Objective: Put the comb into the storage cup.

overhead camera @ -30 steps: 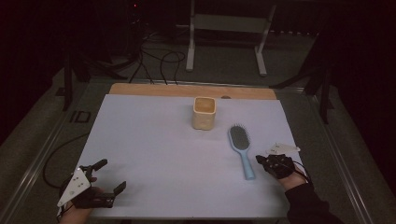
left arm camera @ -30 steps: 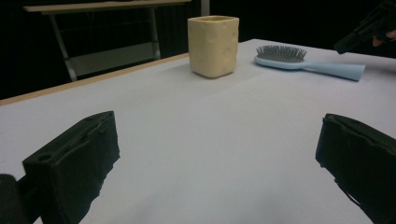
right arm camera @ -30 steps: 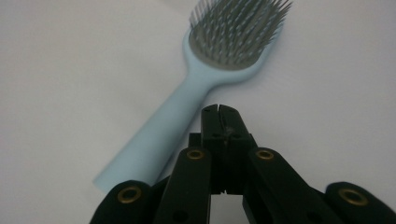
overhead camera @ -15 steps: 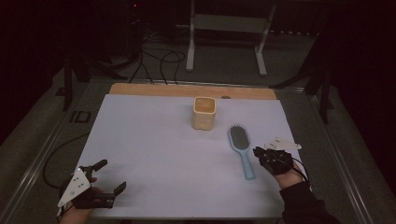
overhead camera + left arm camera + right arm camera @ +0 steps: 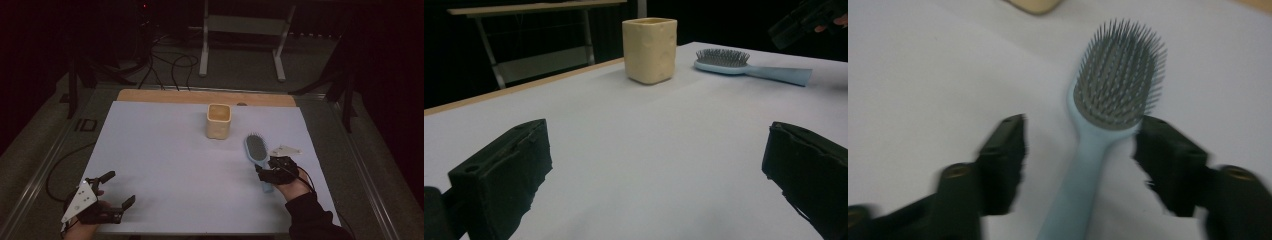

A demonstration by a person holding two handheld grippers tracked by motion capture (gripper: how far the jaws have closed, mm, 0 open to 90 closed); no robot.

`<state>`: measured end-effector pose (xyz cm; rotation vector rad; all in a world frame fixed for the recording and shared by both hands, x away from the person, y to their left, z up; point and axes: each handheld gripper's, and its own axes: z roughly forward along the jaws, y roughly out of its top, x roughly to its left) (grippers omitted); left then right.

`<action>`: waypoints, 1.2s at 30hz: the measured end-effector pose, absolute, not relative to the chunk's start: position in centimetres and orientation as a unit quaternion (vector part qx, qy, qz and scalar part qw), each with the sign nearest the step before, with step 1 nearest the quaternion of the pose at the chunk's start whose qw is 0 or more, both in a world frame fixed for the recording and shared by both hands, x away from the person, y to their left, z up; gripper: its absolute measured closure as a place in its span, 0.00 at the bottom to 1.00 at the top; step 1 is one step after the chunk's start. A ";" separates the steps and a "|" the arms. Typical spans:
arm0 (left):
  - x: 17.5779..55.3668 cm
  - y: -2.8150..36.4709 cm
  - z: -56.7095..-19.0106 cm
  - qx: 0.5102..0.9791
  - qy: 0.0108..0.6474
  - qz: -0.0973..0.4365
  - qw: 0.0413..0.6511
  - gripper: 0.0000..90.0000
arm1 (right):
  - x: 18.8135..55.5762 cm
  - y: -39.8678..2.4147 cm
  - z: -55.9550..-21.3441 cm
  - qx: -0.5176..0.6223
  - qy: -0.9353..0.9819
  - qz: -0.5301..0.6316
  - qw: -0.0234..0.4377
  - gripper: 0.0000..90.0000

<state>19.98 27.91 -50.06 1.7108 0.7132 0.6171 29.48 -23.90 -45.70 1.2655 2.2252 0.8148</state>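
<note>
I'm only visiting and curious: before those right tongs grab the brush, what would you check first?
1. Right tongs open: ok.
2. Brush handle between the jaws: ok.
3. Jaws touching the handle: not yet; gaps on both sides.
4. Brush flat on the table, bristles up: ok.
5. Cup apart from the brush: ok.
6. Left tongs open, far from the brush: ok.

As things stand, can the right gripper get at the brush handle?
Probably yes. The right gripper is open with a finger on each side of the brush handle, just below the bristles, and nothing lies between them. The cup stands well clear.
</note>
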 end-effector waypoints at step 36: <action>19.9 28.1 -49.9 0.721 0.306 0.258 0.566 0.00 | 35.7 -23.6 -47.9 0.613 0.768 0.166 0.076 0.08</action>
